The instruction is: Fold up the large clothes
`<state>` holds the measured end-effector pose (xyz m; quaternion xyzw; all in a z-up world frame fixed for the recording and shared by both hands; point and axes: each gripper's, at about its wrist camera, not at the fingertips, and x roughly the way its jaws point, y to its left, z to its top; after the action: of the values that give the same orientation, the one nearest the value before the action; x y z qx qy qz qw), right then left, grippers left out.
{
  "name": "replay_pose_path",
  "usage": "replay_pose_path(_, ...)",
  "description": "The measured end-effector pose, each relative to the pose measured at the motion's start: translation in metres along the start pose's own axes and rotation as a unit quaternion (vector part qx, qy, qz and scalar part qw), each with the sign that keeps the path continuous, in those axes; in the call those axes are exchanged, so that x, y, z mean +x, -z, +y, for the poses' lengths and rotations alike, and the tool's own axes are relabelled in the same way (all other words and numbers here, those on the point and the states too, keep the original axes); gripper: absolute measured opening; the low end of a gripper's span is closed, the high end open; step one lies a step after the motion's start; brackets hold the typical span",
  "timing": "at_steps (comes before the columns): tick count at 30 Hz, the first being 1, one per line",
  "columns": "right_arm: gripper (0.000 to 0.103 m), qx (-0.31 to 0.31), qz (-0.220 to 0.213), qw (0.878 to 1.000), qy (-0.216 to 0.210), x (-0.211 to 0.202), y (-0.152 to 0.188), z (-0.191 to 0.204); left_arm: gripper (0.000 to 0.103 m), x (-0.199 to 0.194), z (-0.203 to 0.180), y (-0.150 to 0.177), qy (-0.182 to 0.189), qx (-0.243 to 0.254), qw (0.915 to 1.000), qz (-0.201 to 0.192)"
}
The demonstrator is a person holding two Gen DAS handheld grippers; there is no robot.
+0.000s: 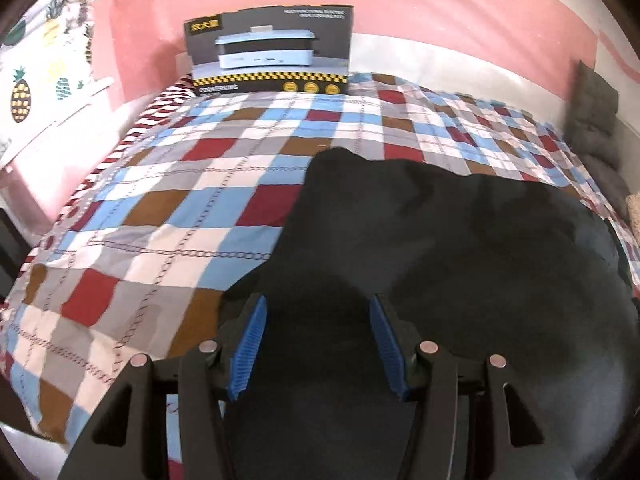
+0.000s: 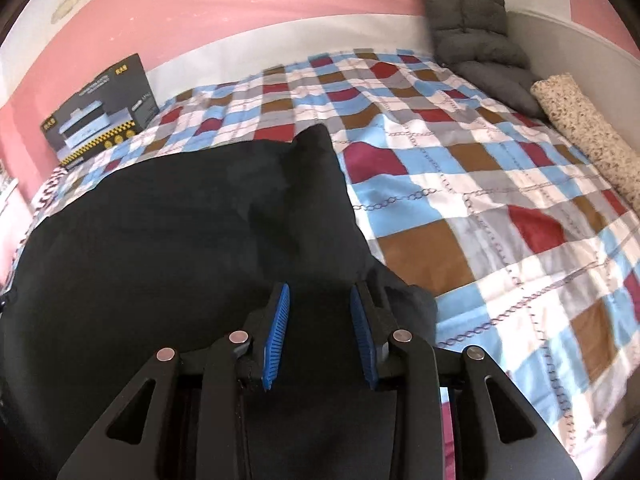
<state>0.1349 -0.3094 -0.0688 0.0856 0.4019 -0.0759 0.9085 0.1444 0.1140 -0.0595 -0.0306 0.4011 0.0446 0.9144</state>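
A large black garment (image 1: pixel 460 248) lies spread on the checked bedspread (image 1: pixel 160 208). In the left wrist view it fills the lower right. My left gripper (image 1: pixel 318 304) is open over its near left part, blue pads apart, nothing between them. In the right wrist view the garment (image 2: pixel 180 216) fills the lower left, with a raised corner pointing away. My right gripper (image 2: pixel 320 290) is open over its near right edge, holding nothing. Whether the fingers touch the cloth cannot be told.
A dark appliance box (image 1: pixel 268 50) stands at the bed's far end against the pink wall, also in the right wrist view (image 2: pixel 100 108). Grey cushions (image 2: pixel 476 32) and a speckled bolster (image 2: pixel 588 136) lie along the bed's right side. A pineapple-print cloth (image 1: pixel 36 68) hangs left.
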Motion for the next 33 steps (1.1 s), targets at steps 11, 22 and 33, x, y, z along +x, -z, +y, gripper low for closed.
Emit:
replay_pose_path(11, 0.033, 0.031, 0.012, 0.999, -0.009, -0.035, 0.043, -0.024, 0.074, -0.025, 0.04, 0.06, 0.021, -0.063, 0.9977, 0.012)
replay_pose_path(22, 0.04, 0.053, 0.036, 0.998, -0.022, -0.058, 0.037, -0.032, 0.072, -0.06, 0.025, 0.054, 0.007, -0.046, 0.9987, 0.022)
replay_pose_path(33, 0.058, 0.061, 0.038, 0.996, -0.042, -0.066, 0.033, -0.042, 0.072, -0.08, 0.009, 0.039, 0.013, -0.026, 0.9994, 0.021)
